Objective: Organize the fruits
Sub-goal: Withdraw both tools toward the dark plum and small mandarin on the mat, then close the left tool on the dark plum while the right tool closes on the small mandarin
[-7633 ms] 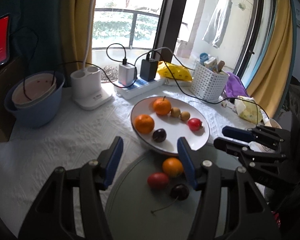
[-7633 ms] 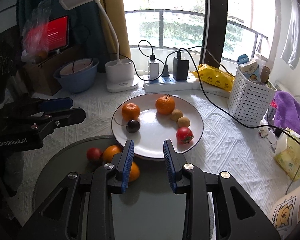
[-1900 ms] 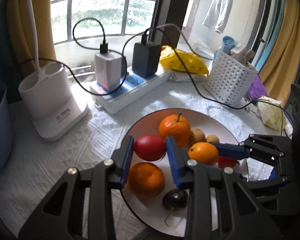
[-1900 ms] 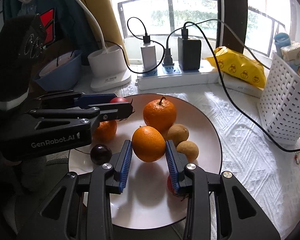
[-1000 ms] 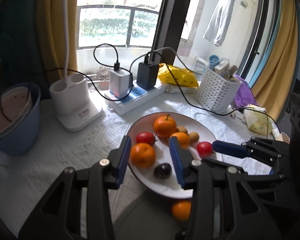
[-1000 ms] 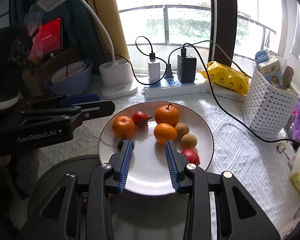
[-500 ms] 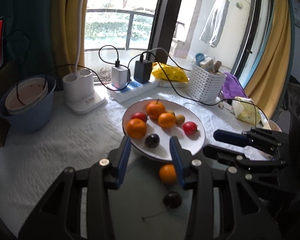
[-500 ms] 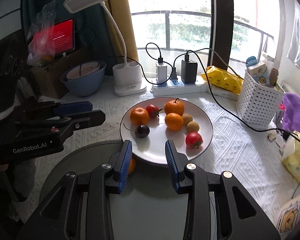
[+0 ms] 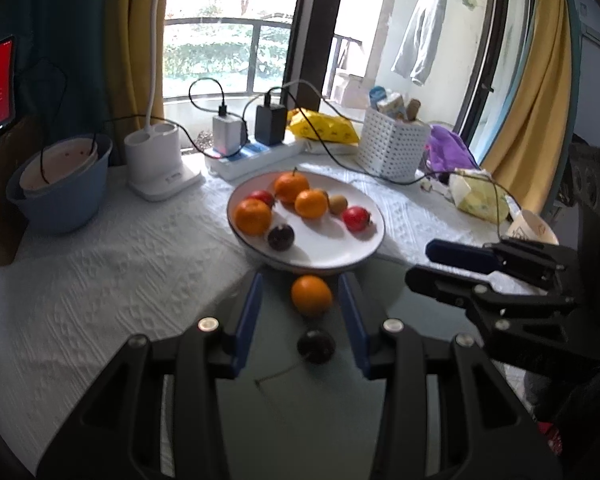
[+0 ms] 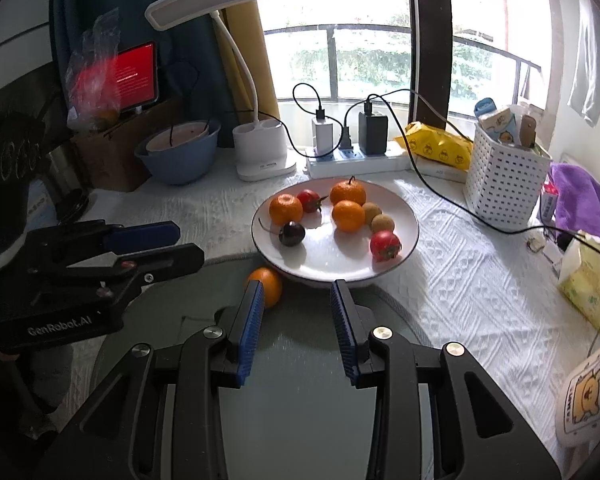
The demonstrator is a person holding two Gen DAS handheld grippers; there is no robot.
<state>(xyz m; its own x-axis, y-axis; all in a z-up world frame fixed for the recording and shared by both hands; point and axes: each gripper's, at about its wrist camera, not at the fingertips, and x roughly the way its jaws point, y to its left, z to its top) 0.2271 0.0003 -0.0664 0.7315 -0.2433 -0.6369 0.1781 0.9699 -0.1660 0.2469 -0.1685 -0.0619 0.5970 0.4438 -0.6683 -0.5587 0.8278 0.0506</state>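
While both pairs of jaws stand apart and hold nothing, two fruits wait outside the white round ceramic plate point(image 9: 364, 248): a loose orange mandarin point(image 9: 311, 294) lying on the grey round glass mat point(image 9: 300, 420) just beside the plate's near rim, and a dark round plum with a thin stem point(image 9: 316, 345) nearer still. The left gripper point(image 9: 300, 320) looks over both, the mandarin showing between its blue pads; the right gripper point(image 10: 296, 320) hovers near the plate's near edge with the mandarin just left of it.

The mandarin looks light, with a soft, slightly yielding peel, so a gentle squeeze across its widest part should hold it; too much force could bruise it. The plum seems smaller, smooth and likely slippery, and both are round and may roll on the glass. Its stem is too thin to grip.

On the plate lie three more mandarins, two red tomatoes, two brown longans and another dark plum, leaving bare room toward the near right. The raised rim stands between the loose fruit and that room. Farther off sit a white power strip point(image 10: 356, 164) with trailing black cables, a white lamp base point(image 10: 262, 152), a blue bowl point(image 10: 178, 160) and a white perforated basket point(image 10: 504, 184), all well apart from the fruit
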